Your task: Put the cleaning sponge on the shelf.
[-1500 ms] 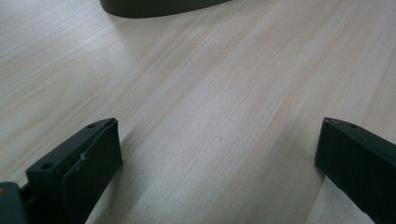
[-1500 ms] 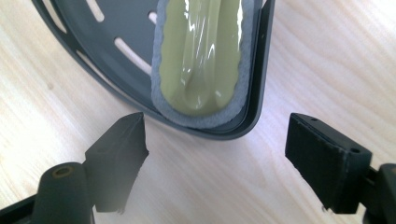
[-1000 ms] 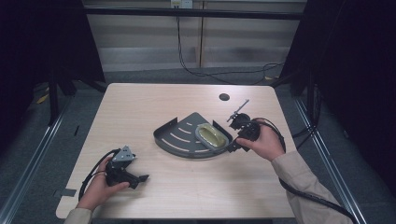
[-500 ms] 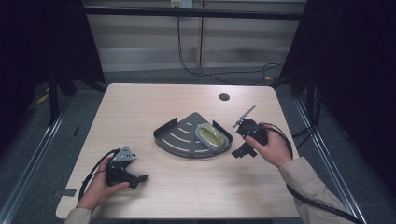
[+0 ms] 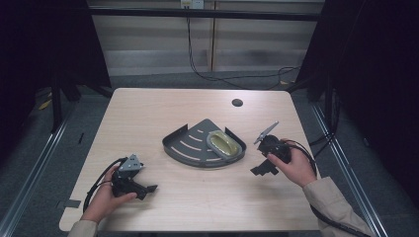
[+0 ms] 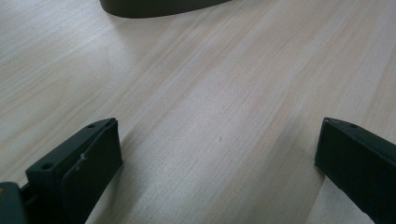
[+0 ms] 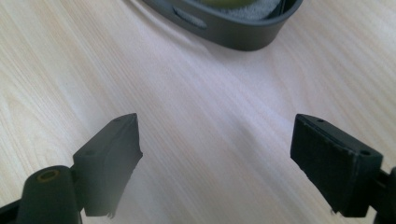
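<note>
Grey corner rack (image 5: 190, 145) unlabelled; sponge (image 5: 222, 142) inside.

The left hand (image 5: 106, 195) comes in at the lower left of the high view. It holds the left gripper (image 5: 148, 189) low, with its tips toward the right of the frame. Its jaws are wide apart with nothing between them. The right hand (image 5: 295, 168) is at the lower right, with a tan sleeve (image 5: 336, 207) behind it. It holds the right gripper (image 5: 261, 170), tips toward the lower left. Those jaws are wide apart too, and nothing sits between them.
</note>
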